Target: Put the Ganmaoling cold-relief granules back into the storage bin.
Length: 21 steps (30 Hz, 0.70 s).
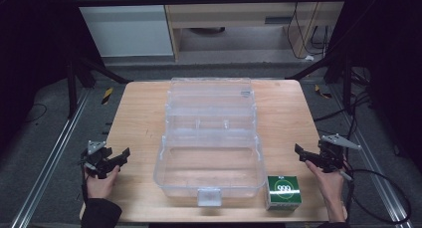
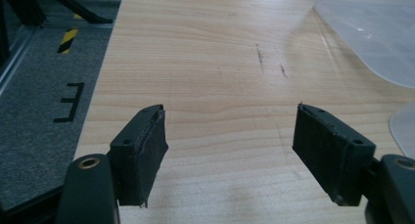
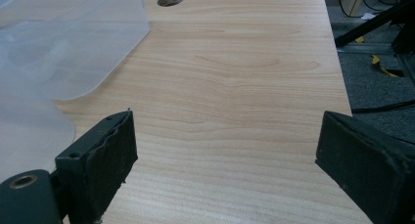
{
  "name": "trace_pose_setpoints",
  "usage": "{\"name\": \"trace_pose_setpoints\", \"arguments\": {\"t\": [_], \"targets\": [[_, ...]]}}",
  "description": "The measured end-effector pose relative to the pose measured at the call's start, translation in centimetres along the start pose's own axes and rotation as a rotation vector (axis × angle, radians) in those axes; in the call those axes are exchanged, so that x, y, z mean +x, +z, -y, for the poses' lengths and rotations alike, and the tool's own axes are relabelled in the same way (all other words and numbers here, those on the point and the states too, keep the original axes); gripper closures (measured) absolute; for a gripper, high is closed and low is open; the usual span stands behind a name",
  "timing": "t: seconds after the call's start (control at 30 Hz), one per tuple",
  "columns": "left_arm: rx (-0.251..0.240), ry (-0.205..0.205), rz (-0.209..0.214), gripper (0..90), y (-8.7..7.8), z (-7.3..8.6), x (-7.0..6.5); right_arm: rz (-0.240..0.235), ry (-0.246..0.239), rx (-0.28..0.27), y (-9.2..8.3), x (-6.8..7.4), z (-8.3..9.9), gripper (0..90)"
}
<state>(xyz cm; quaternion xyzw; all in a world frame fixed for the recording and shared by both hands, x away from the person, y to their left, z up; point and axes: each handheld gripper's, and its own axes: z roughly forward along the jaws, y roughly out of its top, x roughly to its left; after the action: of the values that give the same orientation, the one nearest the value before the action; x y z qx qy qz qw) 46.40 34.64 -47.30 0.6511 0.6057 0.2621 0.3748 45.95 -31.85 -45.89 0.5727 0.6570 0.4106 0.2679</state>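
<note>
Dark room, grey floor, a pale wooden surface point(image 1: 139, 118) in the middle. Centred on it, a large clear plastic case point(image 1: 209, 138), lid thrown open toward the far edge, tray bare. Just beside its near right corner, a small green box point(image 1: 282, 192). At either edge, left hand-held gripper point(image 1: 110, 161) and right hand-held gripper point(image 1: 309, 156), both spread wide, pinching nothing. Apparently a starting pose; likely next, reaching the right one to the box.

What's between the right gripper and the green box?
Nothing: in the high view, bare wooden table separates the right gripper from the green box.
</note>
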Motion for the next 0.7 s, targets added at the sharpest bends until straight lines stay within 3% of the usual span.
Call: {"name": "trace_pose_setpoints", "arguments": {"t": [0.1,0.17,0.33,0.47,0.5,0.57,0.6,0.67,0.7], "targets": [[0.026,0.009,0.016,26.0,0.0,0.1,-0.1,-0.016,-0.009,-0.006,-0.4,0.1,-0.2,8.8],[0.034,0.015,0.024,24.6,-0.1,0.1,-0.2,-0.054,-0.022,-0.022,-1.0,0.3,-0.7,9.8],[0.042,0.020,0.029,23.5,-0.2,0.0,-0.2,-0.059,-0.089,-0.041,-1.6,1.0,-1.2,9.7],[0.049,0.025,0.034,22.1,-0.2,0.1,-0.3,-0.070,-0.133,-0.025,-2.0,2.0,-2.0,9.6],[0.051,0.035,0.030,21.5,-0.2,0.1,-0.4,-0.088,-0.162,-0.010,-2.3,2.5,-2.4,9.4],[0.052,0.036,0.029,21.5,-0.2,0.1,-0.4,-0.099,-0.175,-0.001,-2.5,2.8,-2.7,8.8],[0.053,0.038,0.026,21.4,-0.2,0.1,-0.4,-0.124,-0.213,0.006,-2.9,3.3,-3.2,8.4],[0.055,0.038,0.025,21.4,-0.2,0.1,-0.3,-0.138,-0.225,0.010,-3.1,3.6,-3.5,8.1],[0.056,0.039,0.023,21.4,-0.2,0.1,-0.3,-0.161,-0.260,0.025,-3.4,4.1,-4.1,7.3]]}}
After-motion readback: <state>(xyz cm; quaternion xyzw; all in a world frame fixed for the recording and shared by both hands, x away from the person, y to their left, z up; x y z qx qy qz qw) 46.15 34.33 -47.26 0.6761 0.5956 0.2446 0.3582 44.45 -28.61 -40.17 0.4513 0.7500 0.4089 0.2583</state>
